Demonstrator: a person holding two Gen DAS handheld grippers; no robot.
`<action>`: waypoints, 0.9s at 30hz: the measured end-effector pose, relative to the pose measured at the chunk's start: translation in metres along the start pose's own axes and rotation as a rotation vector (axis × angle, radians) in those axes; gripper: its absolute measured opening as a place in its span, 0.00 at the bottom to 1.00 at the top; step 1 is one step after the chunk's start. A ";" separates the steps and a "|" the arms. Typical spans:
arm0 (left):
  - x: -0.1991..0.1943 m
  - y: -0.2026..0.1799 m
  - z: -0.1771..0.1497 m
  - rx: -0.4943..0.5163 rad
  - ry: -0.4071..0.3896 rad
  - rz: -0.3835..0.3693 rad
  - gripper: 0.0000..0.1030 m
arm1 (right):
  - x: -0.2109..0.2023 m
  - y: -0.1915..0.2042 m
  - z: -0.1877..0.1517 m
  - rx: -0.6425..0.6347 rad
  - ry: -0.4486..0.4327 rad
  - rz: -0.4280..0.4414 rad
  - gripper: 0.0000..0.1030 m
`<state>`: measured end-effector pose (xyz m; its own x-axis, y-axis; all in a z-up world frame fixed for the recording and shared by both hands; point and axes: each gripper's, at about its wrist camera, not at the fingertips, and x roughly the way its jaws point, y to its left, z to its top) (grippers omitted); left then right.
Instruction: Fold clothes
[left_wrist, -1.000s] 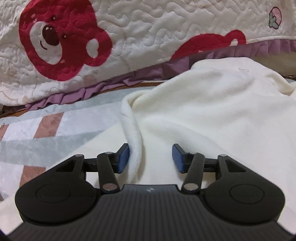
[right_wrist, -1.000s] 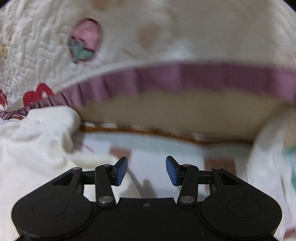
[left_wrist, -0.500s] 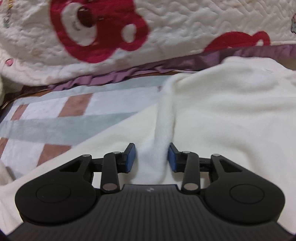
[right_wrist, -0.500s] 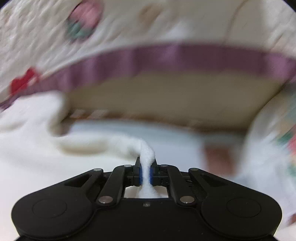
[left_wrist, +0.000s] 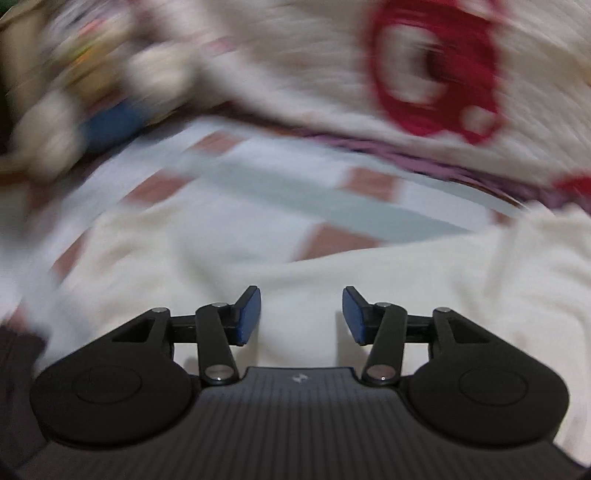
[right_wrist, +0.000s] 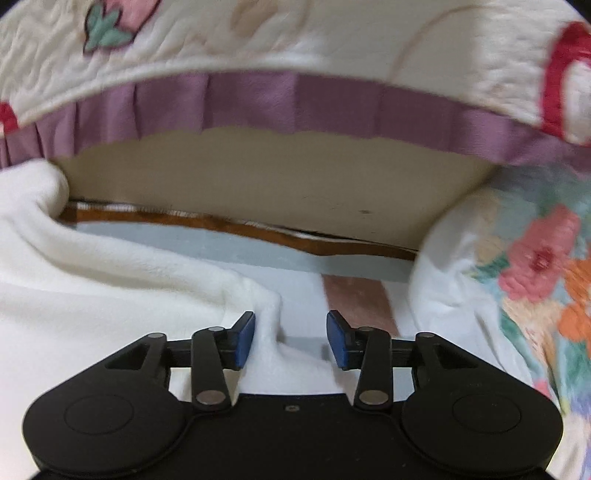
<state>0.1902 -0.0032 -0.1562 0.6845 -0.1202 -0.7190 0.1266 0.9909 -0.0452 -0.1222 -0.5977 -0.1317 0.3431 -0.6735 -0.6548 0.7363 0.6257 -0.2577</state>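
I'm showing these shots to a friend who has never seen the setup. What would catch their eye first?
Probably the red bear print on the quilted blanket, blurred at the upper right of the left wrist view. Next, the cream fleece garment spread across the bed, a ridge of it lying between the open right gripper fingers. The blanket's purple ruffle arcs across the top of the right view.

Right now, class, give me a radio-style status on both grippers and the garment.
Left gripper open, above the cream fleece garment. Right gripper open, a garment ridge between its fingers, unclamped. Floral pillow close on the right.
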 end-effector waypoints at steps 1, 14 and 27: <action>-0.001 0.017 0.001 -0.045 0.003 0.026 0.49 | -0.007 -0.001 -0.002 0.022 -0.014 -0.005 0.47; 0.009 0.091 -0.012 -0.331 0.028 0.103 0.76 | -0.078 0.111 -0.055 -0.100 0.056 0.575 0.54; 0.000 0.088 0.063 0.008 -0.240 0.154 0.10 | -0.110 0.189 -0.073 -0.334 0.145 0.862 0.61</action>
<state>0.2464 0.0800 -0.1162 0.8464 0.0195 -0.5322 0.0134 0.9982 0.0579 -0.0632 -0.3765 -0.1602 0.5998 0.1174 -0.7915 0.0485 0.9820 0.1825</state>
